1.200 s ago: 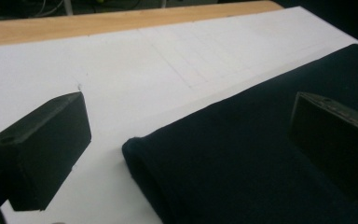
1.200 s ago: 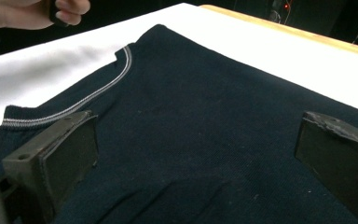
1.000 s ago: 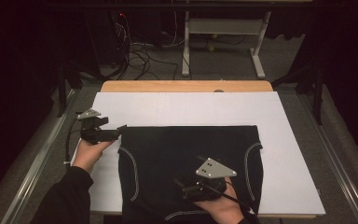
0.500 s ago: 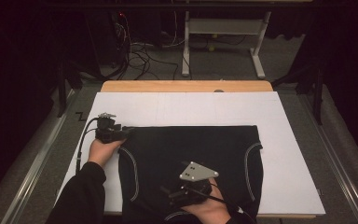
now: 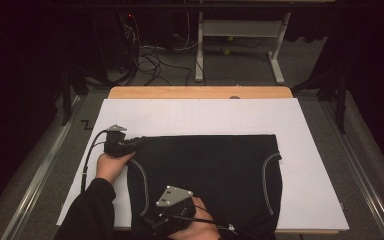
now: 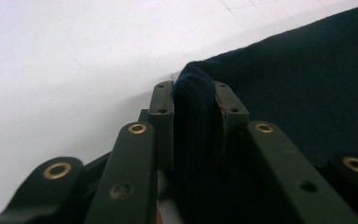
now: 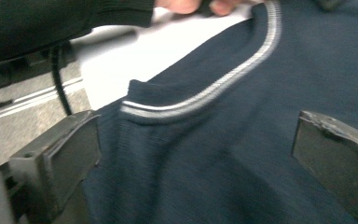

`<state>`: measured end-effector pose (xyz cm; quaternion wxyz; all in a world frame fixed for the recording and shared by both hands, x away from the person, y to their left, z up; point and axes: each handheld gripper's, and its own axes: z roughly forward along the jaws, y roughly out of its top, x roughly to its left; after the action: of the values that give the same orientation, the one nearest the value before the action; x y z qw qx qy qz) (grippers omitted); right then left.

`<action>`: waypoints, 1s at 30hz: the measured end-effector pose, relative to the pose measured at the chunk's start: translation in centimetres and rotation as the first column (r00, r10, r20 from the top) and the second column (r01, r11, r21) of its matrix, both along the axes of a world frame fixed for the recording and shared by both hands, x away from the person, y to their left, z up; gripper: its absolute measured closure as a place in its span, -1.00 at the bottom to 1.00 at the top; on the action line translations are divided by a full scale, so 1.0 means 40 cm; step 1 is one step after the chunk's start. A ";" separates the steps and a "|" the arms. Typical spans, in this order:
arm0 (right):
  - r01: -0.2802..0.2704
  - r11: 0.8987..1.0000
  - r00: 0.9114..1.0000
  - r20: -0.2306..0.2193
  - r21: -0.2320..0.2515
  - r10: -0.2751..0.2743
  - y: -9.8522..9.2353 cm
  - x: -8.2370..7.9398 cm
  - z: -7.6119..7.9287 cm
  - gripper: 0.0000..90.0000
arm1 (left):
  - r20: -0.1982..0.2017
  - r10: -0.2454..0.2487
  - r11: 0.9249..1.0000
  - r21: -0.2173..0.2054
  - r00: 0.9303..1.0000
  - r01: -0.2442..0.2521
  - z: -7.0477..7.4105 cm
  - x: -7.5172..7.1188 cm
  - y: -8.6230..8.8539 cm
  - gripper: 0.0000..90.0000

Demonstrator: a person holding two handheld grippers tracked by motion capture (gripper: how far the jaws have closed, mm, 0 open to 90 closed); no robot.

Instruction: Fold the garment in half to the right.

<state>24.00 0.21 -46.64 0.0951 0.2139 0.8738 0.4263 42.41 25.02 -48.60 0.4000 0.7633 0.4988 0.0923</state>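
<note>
A dark navy knitted garment (image 5: 210, 170) with pale trim on its armholes lies flat on a white board (image 5: 305, 130). My left gripper (image 5: 132, 144) is at the garment's far left corner. Its jaws have just been closing, and a fold of the knit (image 6: 193, 107) is pinched between the pads, so my left gripper (image 6: 193, 93) is shut on it. My right gripper (image 5: 152, 221) hovers over the garment's near left part. In the right gripper view my right gripper (image 7: 196, 149) is open over the knit (image 7: 242, 60), just below the curved pale trim (image 7: 205, 100).
The board lies on a wooden table (image 5: 200, 92) with metal rails along both sides. Cables (image 5: 150, 55) and a white desk frame (image 5: 240, 30) stand on the floor beyond. The person's dark left sleeve (image 7: 51, 23) and a cable cross the top of the right gripper view.
The left gripper slid right and down onto the garment's far left corner and closed on the fabric. The right gripper moved left across the garment toward its near left armhole.
</note>
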 end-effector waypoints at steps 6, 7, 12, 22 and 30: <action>-0.037 0.997 0.998 -0.049 -0.068 0.033 0.058 -0.011 -0.010 -0.73 | 0.002 -0.003 1.000 -0.001 1.000 0.003 -0.001 -0.002 -0.001 0.54; -0.041 0.996 0.998 -0.052 -0.076 0.037 0.067 -0.014 -0.013 -0.67 | 0.001 -0.004 1.000 -0.001 1.000 0.004 -0.001 -0.002 -0.001 0.54; -0.058 0.991 0.997 -0.056 -0.124 0.051 0.107 -0.018 -0.025 -0.62 | 0.001 -0.003 1.000 -0.001 1.000 0.003 -0.001 -0.003 -0.001 0.53; -0.029 0.983 1.000 -0.009 -0.184 0.028 0.155 -0.050 -0.035 -0.56 | 0.005 0.000 1.000 0.010 1.000 0.000 -0.001 -0.005 -0.004 0.53; -0.012 0.971 0.997 0.071 -0.239 0.030 0.168 -0.061 -0.041 -0.39 | 0.003 0.003 1.000 0.006 1.000 -0.003 -0.001 -0.005 -0.003 0.53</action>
<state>21.54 6.93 -48.27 0.1477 0.1758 0.9168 0.3267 42.21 24.90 -48.65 0.3981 0.7638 0.4990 0.0954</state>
